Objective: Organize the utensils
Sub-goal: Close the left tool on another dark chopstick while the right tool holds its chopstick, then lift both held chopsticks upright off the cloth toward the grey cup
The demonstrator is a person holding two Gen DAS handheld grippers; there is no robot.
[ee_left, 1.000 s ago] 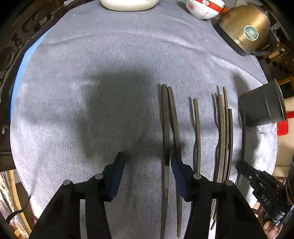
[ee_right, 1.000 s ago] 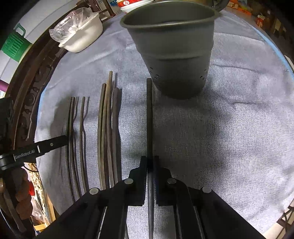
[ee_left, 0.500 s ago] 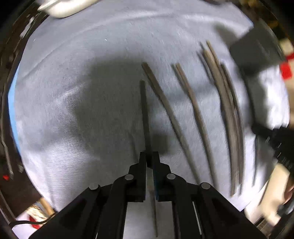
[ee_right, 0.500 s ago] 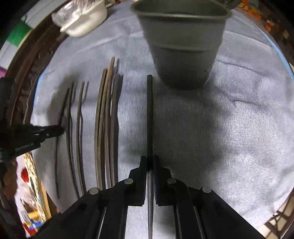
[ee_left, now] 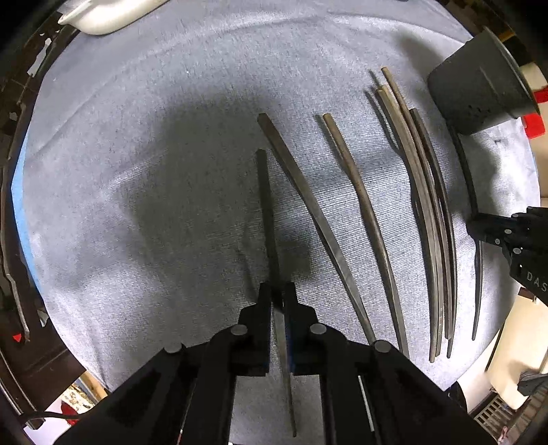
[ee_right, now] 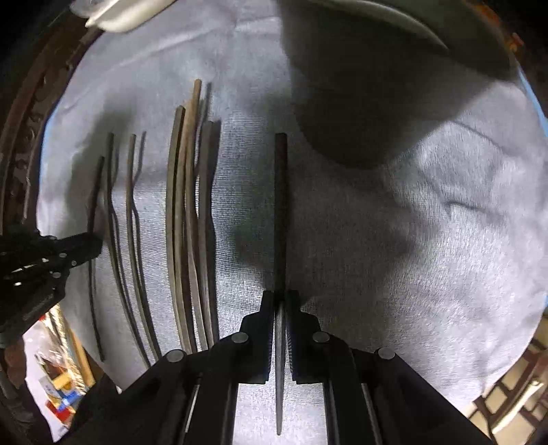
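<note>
Grey-blue woven cloth (ee_left: pixel 144 178) across most of the frame, blue edge at left. White dish (ee_left: pixel 109 13) at upper left, partly cut off. Dark carved wood rim (ee_right: pixel 24 113) along left side. Red item (ee_left: pixel 534 125) at right edge, unclear.

A grey woven cloth (ee_left: pixel 154 171) with a fine ribbed, matt texture is seen over the table. The chopsticks (ee_left: pixel 363 205) appear to be dark wood, worn and dull, some browner than others. The holder (ee_left: pixel 476 92) is noted as matt grey, probably plastic, perforated near its base. A white glossy dish (ee_left: pixel 109 15) is seen at the edge. Gripper fingers (ee_left: pixel 263 328) are matt black plastic.
</note>
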